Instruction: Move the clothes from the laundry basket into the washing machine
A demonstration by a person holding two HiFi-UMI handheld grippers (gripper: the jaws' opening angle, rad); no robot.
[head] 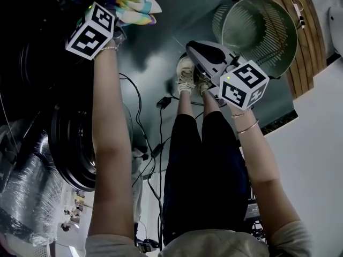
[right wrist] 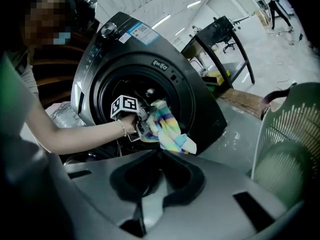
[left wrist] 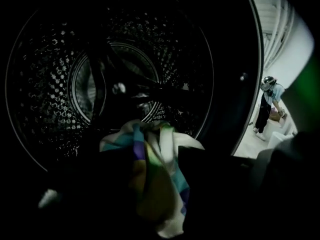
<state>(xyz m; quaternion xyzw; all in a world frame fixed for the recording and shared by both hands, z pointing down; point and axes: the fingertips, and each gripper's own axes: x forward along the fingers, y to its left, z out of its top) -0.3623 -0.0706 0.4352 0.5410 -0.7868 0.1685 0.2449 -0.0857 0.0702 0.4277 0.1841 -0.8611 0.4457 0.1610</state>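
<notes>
A cloth striped in yellow, teal and purple (head: pixel 131 7) hangs at the mouth of the black washing machine (right wrist: pixel 195 99). In the left gripper view the cloth (left wrist: pixel 160 154) lies between the two dark jaws of my left gripper (left wrist: pixel 155 184), which stand apart, with the perforated drum (left wrist: pixel 60 84) right behind it. The right gripper view shows the left gripper (right wrist: pixel 135 124) at the drum opening and the cloth (right wrist: pixel 167 129) drooping from it. My right gripper (right wrist: pixel 160 156) is shut and empty, held back beside the green laundry basket (head: pixel 262 31).
The machine's round door (head: pixel 69 143) stands open at the left. Black cables (head: pixel 159 103) run over the wet grey floor by the person's shoes (head: pixel 187 74). Wooden boards (head: pixel 308 36) lie beyond the basket (right wrist: pixel 285 134). Another person (left wrist: pixel 267 104) stands far off.
</notes>
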